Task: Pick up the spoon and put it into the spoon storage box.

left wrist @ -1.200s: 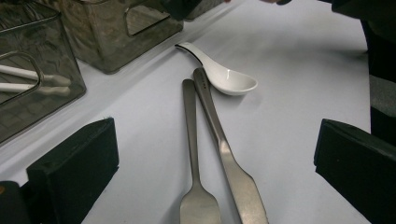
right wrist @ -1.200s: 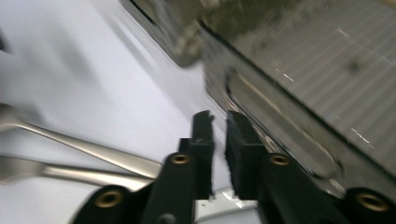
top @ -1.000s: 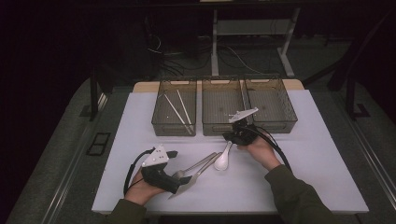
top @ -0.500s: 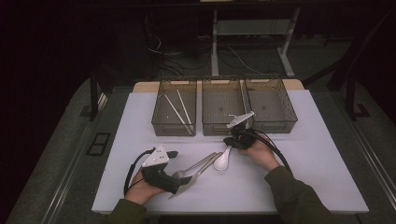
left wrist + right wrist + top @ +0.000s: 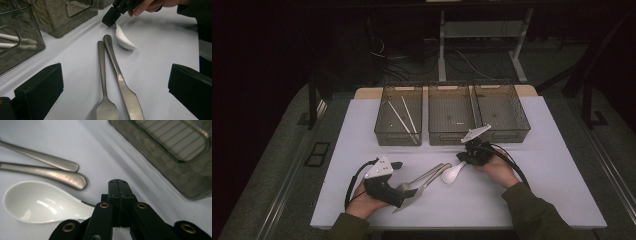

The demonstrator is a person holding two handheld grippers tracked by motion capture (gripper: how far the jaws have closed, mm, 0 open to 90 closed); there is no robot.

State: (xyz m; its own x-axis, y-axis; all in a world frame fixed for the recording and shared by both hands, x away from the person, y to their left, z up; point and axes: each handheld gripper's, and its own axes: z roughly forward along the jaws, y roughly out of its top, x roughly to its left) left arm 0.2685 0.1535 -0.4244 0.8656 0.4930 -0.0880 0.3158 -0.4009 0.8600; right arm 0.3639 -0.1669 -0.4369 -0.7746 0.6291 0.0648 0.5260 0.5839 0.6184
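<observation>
While the right gripper (image 5: 119,185) pinches the white spoon (image 5: 37,201) by its handle, its jaws closed on it, the glossy bowl lies on bare white table (image 5: 557,165), just beside the matte steel fork (image 5: 103,82) and knife (image 5: 120,80). Well clear of the translucent bins (image 5: 452,122), the left gripper (image 5: 115,95) stands wide, straddling both blades.

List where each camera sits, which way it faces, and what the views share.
High view: above the person's side, looking forward and down at the table; forearms, both hands.
Left gripper view: on the left gripper, facing fork and knife; open jaws.
Right gripper view: on the right gripper, jaws shut on the white spoon.
Shared: spoon, fork, knife.
</observation>
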